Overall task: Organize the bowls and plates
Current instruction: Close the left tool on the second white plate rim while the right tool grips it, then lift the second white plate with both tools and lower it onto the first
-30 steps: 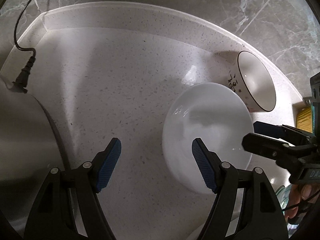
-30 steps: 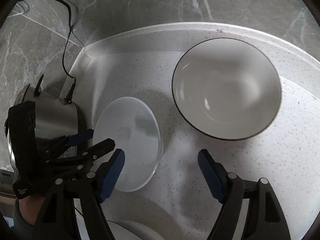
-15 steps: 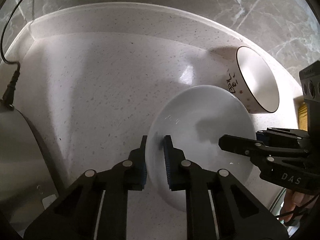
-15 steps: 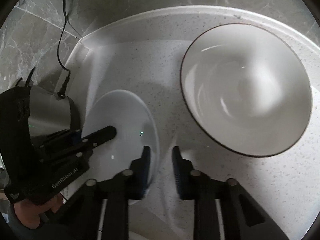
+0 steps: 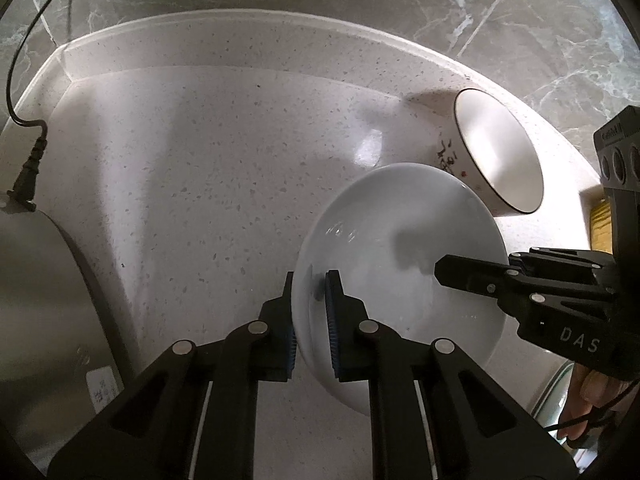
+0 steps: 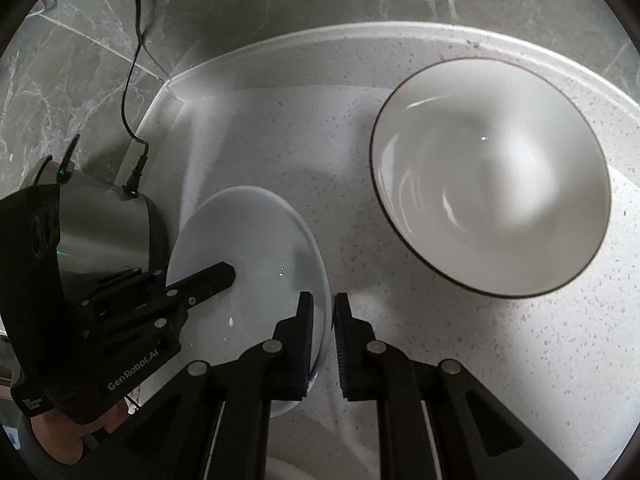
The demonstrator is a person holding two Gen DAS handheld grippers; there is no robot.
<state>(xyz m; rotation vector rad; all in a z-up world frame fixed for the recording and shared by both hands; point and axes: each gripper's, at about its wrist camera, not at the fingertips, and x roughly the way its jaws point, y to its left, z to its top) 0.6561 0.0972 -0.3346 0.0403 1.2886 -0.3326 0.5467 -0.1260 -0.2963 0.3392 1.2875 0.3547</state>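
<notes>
A pale speckled countertop (image 5: 224,184) carries a dark-rimmed bowl (image 6: 492,176) near its back edge. A steel appliance (image 5: 44,300) stands at its left edge.

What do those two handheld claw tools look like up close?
Both are matte black plastic linkages with round silver rivets, and jaws faced with ribbed blue pads. The left gripper has "GenRobot.AI" printed in white on its boxy body; the right gripper shows the letters "DAS". A thin black cable hangs near the right hand.

Kitchen: speckled countertop (image 5: 224,184), marble-tile backsplash (image 5: 520,32), bowls.
</notes>
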